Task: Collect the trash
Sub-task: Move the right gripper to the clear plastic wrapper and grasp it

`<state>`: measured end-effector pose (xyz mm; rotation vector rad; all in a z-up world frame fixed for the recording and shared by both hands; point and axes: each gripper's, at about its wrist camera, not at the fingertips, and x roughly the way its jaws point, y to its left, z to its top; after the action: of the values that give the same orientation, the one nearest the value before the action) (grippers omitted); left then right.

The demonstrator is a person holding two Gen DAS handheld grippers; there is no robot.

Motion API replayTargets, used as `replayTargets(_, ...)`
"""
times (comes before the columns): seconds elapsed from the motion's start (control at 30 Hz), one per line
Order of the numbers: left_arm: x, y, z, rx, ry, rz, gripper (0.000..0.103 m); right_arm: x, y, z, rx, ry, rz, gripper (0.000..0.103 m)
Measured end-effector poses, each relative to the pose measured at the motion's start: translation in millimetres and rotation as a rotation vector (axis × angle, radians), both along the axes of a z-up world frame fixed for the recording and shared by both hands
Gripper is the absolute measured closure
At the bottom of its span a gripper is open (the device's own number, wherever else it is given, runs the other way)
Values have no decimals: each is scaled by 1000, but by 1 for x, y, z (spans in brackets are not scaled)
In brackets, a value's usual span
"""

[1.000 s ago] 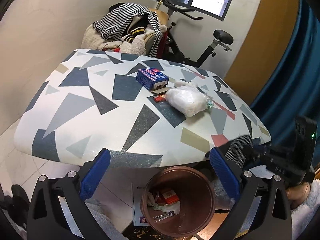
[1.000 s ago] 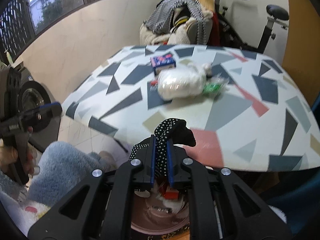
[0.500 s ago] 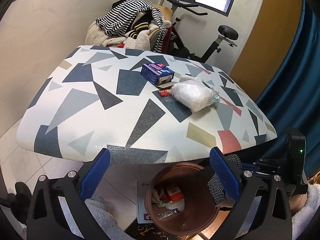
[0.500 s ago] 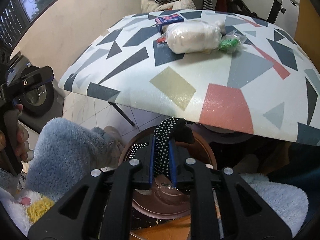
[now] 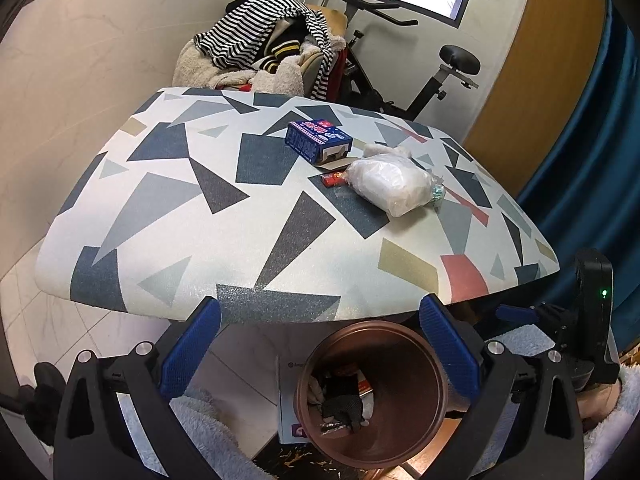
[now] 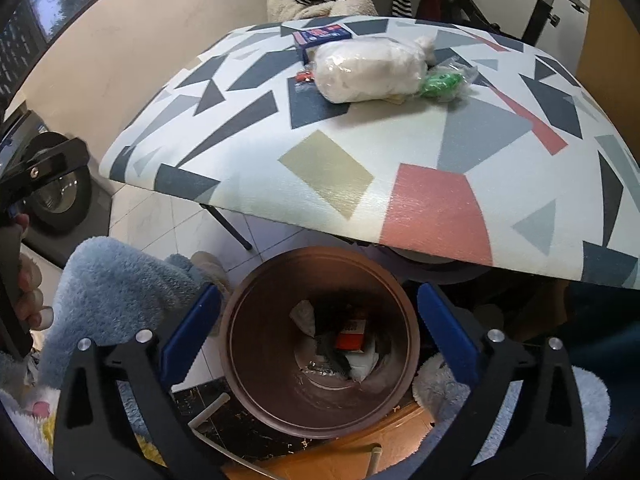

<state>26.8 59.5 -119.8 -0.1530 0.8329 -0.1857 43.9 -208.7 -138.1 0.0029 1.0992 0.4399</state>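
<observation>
A brown round bin stands on the floor below the table's near edge. Inside lie a black dotted cloth, a red packet and white scraps. My right gripper is open and empty right above the bin. My left gripper is open and empty, above and just left of the bin. On the patterned table lie a blue box, a white plastic bag, a small red wrapper and a green wrapper.
A chair piled with striped clothes and an exercise bike stand behind the table. A blue curtain hangs at the right. A washing machine stands at the left. My fluffy blue sleeve is next to the bin.
My right gripper opened and let go of the black dotted cloth, which now lies in the bin. The left gripper stayed open.
</observation>
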Motion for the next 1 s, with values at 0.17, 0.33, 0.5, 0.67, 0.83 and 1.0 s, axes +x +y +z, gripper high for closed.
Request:
replayTargets(0.17, 1, 1, 0, 15, -7, 11, 6, 4, -6, 3, -4, -23, -9, 6)
replayTargets(0.33, 4, 4, 1, 37, -24, 43, 6, 12, -11, 7, -28, -59, -14, 6)
replayTargets(0.5, 9, 5, 4, 40, -49, 51, 6, 26, -18, 16, -63, -101, -34, 6)
replayTargets(0.67, 19, 5, 3, 23, -54, 32, 6, 42, -30, 20, -48, -130, -67, 6)
replayTargets(0.83, 31, 6, 2, 11, -55, 44, 6, 70, -50, 25, -49, -158, -113, 6)
replayTargets(1.0, 48, 15, 0, -101, -67, 51, 6, 98, -64, 28, -94, -184, -163, 6)
